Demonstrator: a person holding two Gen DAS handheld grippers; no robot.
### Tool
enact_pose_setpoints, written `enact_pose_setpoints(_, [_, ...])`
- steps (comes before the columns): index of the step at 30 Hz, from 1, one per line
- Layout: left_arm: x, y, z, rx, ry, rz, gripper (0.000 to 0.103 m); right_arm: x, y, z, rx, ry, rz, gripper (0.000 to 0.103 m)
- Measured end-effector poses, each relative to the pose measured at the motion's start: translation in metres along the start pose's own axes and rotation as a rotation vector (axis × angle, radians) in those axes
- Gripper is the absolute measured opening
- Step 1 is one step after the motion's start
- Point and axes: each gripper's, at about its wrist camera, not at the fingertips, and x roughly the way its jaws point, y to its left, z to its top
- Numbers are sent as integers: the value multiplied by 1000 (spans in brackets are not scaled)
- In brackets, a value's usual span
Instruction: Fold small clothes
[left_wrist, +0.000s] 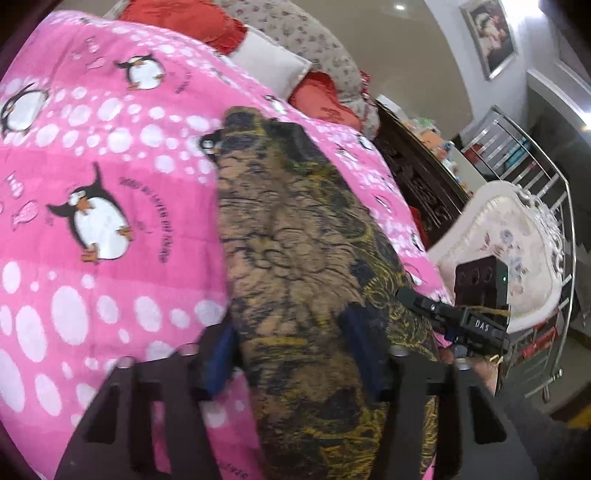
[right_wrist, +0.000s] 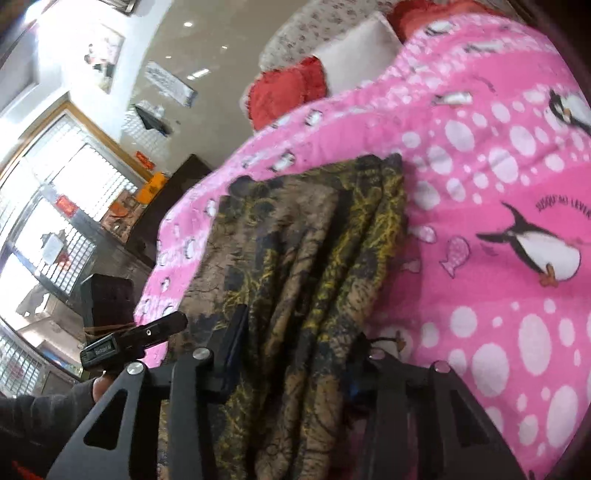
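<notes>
A brown garment (left_wrist: 295, 236) with dark and yellow print lies lengthwise on a pink penguin blanket (left_wrist: 110, 177). My left gripper (left_wrist: 291, 350) has its blue pads (left_wrist: 221, 358) on either side of the garment's near end, and the cloth fills the gap between them. In the right wrist view the same garment (right_wrist: 303, 236) lies in long folds, and my right gripper (right_wrist: 295, 354) is closed on its near edge, the bunched cloth held between the fingers (right_wrist: 232, 347). Each gripper shows in the other's view, the right one (left_wrist: 461, 325) beside the garment's edge.
Red cushions (left_wrist: 184, 18), a white pillow (left_wrist: 269, 62) and a floral pillow (left_wrist: 317, 40) lie at the far end of the blanket. A white ornate chair back (left_wrist: 517, 236), a metal rack (left_wrist: 535, 166) and a dark wooden cabinet (left_wrist: 417, 173) stand beside the bed.
</notes>
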Motion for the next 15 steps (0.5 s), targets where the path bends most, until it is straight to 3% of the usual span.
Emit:
enact_pose_setpoints(5, [3,-2,3,-26,2,28,2,6,-5,1,33,35,-11,46])
enact_pose_setpoints(8, [1,-13,5,17,2,73,0,5,-6,0,56,32,-11,47])
enact_pose_setpoints(10, [-6,-21,6,45,-1,84,0,6,3,1,44,47,-62,41])
enact_pose_setpoints(11, [-8,-22,6,48,-3,78,0,6,11,2,37,52,-79,32])
enact_pose_setpoints(15, [-31,-20,14,79,-17,61,0,4,15,-3,185,-7,-16,26])
